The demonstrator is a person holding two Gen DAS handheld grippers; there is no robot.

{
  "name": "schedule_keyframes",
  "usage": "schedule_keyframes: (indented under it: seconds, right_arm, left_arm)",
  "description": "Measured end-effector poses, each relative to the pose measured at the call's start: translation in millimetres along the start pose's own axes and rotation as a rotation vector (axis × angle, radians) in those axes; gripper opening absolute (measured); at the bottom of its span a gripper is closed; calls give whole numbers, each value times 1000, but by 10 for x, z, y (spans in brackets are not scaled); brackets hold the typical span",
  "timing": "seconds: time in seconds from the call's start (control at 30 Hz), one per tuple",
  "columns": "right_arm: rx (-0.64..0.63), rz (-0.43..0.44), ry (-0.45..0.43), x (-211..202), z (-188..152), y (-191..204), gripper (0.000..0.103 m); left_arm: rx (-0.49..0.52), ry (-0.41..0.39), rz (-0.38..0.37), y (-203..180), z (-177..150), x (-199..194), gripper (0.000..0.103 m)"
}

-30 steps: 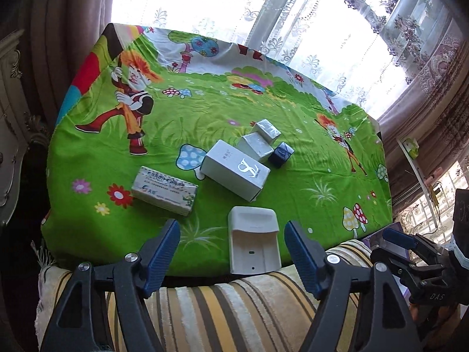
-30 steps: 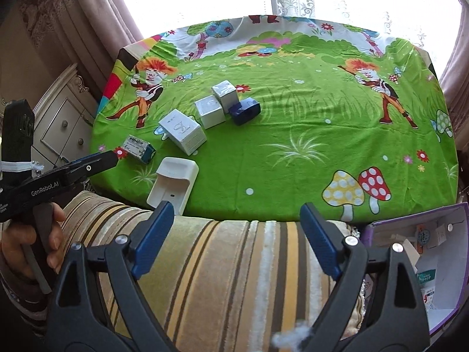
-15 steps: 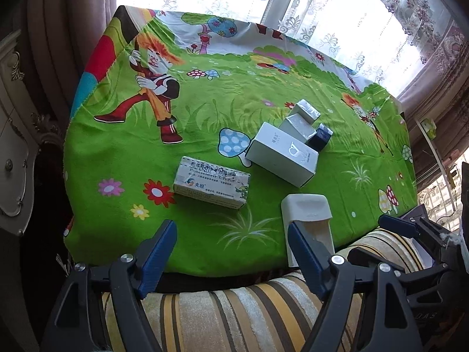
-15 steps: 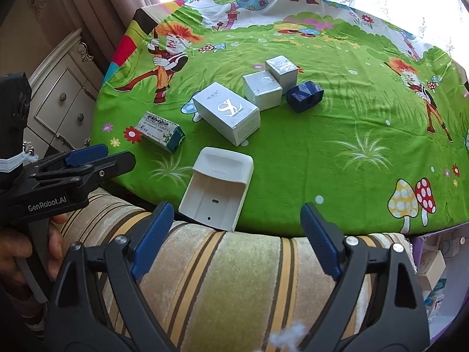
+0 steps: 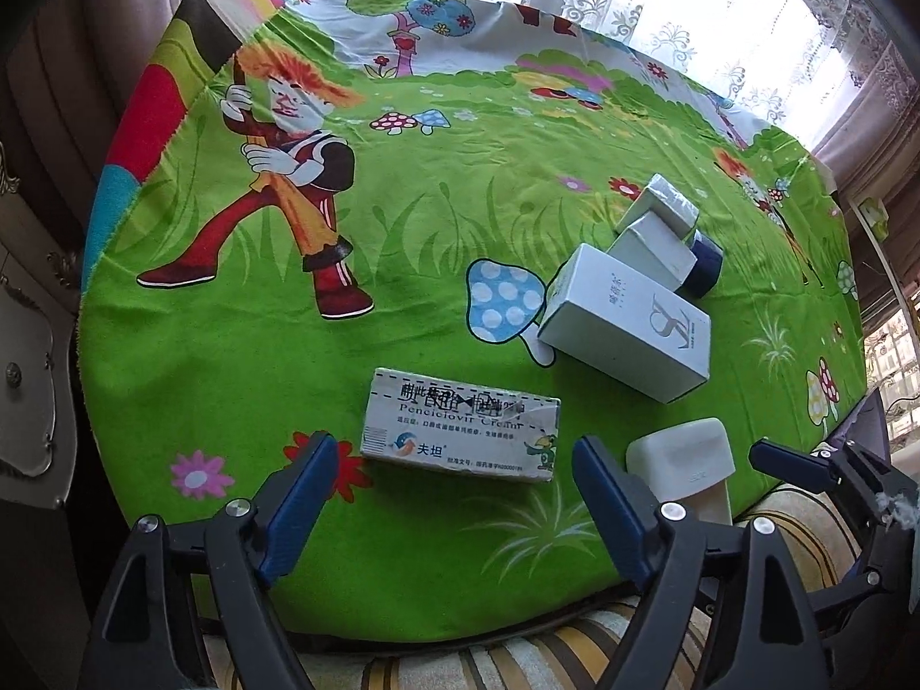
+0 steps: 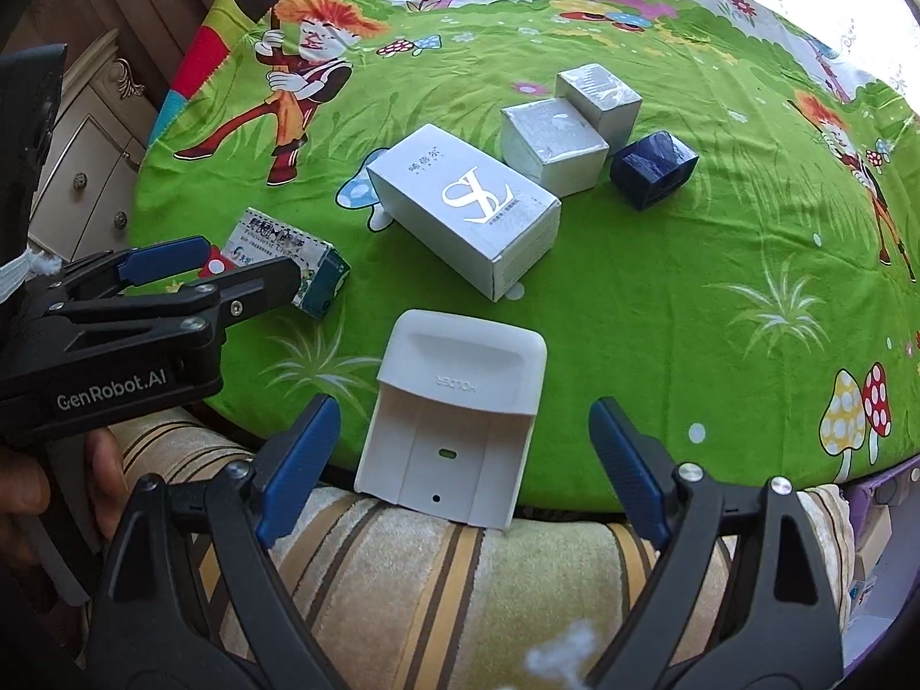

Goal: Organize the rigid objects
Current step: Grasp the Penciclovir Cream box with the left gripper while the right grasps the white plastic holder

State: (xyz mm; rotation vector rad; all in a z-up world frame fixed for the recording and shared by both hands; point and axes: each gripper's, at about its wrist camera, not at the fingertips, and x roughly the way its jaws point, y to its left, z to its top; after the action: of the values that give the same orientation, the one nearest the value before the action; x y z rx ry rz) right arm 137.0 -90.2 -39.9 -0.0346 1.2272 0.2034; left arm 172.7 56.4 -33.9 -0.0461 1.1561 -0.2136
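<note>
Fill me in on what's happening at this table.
A person holds two grippers, both open and empty. The left gripper lines up on the cream box; the right gripper faces the white holder at the tablecloth edge. The other boxes sit untouched.

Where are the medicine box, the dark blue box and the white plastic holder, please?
medicine box [image 5: 463,431], left wrist view, printed front face.
dark blue box [image 6: 654,169], right wrist view, top face.
white plastic holder [image 6: 460,420], right wrist view, middle panel.
</note>
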Motion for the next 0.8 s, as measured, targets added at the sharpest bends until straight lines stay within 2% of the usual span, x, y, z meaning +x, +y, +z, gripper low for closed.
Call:
schedule_keyframes:
  seconds: [0.23,0.47,0.6,0.7,0.8]
  right_arm:
    - [19,-21,19,167,70,5,90]
    - [20,-58,40,315,101,-17,89]
    - [-6,-89,26,324,104,28,81]
    - [-7,-96,12,318,89,44,71]
    - [-5,-77,8,297,75,23,70]
  left_arm:
    - [-3,51,10,24,42,219,84]
    - [49,35,57,-41,49,273,82]
    - [52,22,67,-68,69,291,78]
    - [40,9,55,-46,46,254,77]
    - [22,-25,53,-18,3,141,77]
